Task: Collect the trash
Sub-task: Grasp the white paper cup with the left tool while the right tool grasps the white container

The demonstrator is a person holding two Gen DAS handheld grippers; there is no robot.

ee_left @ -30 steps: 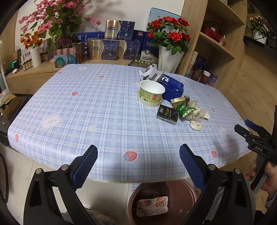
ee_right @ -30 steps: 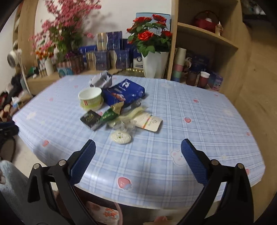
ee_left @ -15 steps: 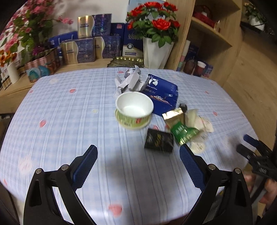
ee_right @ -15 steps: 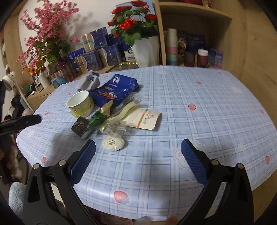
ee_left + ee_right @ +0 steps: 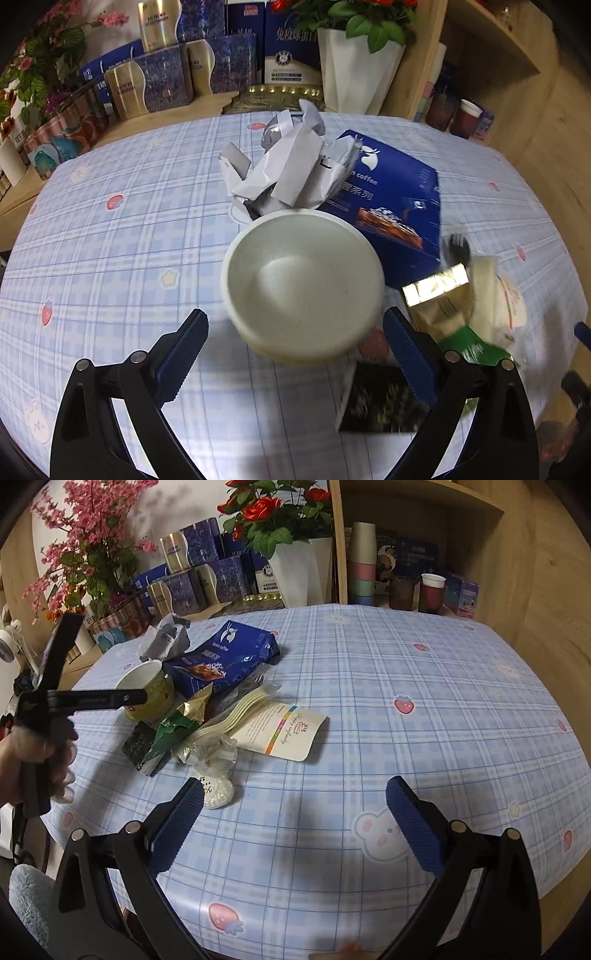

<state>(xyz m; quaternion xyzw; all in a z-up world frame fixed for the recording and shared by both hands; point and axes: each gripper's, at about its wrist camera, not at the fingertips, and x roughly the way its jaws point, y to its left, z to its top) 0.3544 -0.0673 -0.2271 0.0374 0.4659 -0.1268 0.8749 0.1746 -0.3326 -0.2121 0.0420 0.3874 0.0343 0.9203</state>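
Note:
A pile of trash lies on the plaid table. A white paper bowl with a green outside stands just ahead of my open left gripper, between its fingers. Behind it lie crumpled white paper and a blue coffee box. A black packet, a green-gold wrapper, a white card, clear plastic and a round white lid lie to the right. My right gripper is open and empty over bare cloth, with the lid by its left finger.
Gift boxes, a white vase of red roses and pink flowers stand behind the table. A wooden shelf with cups stands at the back right. The table's front edge is just below my right gripper.
My left gripper has moved forward over the table up to the paper bowl, which now fills its view. My right gripper has moved a little closer to the pile. Both stay open.

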